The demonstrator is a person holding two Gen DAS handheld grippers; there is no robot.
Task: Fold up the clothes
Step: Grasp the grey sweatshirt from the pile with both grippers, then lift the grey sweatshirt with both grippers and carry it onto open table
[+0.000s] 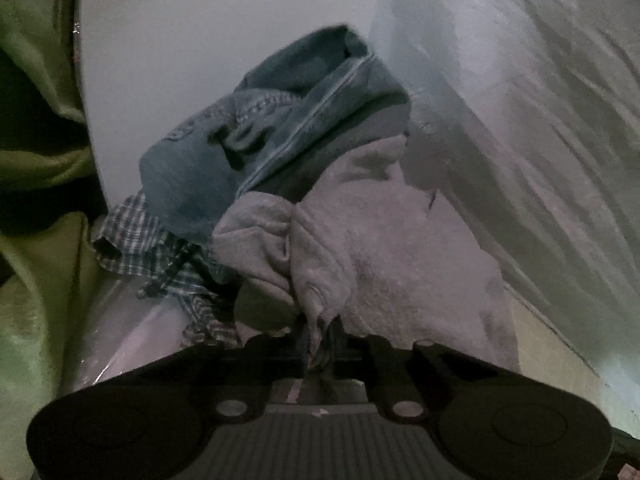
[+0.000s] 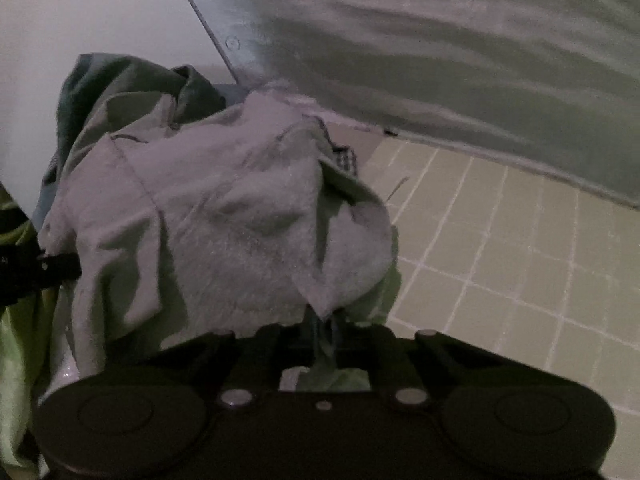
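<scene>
Grey garment (image 1: 360,240), soft fleece-like knit, bunched on top of a clothes heap; it lies directly ahead of both tools and drapes away from them. Left tool (image 1: 316,340) narrowed onto a gathered fold at the garment's near edge, cloth pinched between the pads. Right tool (image 2: 320,332) likewise closed on a hanging point of the same grey garment (image 2: 224,216), with a bit of greenish cloth caught below it. In the right wrist view the left tool (image 2: 52,268) shows at the garment's far left edge, so the span of cloth runs side to side between the two grips; that line looks to be the axis any lift or spread would turn on. Neither hand is clearer of the heap than the other. Behind the grey garment: blue denim piece (image 1: 280,128), then a checked shirt (image 1: 140,240) to its left, green fabric (image 1: 36,160) beyond. Right of the garment, tiled floor (image 2: 500,260) and a grey panel (image 2: 440,60).
</scene>
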